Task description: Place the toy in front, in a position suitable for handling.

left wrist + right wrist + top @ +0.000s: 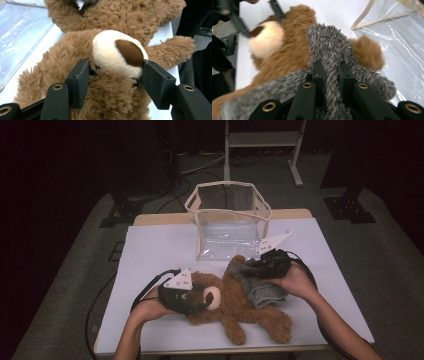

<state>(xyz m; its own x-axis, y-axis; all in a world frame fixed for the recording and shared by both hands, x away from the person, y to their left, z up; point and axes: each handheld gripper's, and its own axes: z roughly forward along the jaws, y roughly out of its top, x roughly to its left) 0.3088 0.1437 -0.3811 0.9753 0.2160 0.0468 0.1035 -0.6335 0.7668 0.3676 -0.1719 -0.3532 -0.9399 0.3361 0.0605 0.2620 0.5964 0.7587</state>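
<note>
Teddy bear (235, 307) lies on worktop (150, 250). Left gripper (117, 72) fingers clamped on muzzle; right gripper (332, 75) fingers pinch grey cloth (329, 45) draped over bear. Likely dressing just started; clear bag (227, 220) empty behind.

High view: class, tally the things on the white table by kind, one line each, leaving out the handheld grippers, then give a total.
Brown teddy bear: 1
Grey fuzzy cloth: 1
Clear plastic bag with beige trim: 1
Total: 3
</note>
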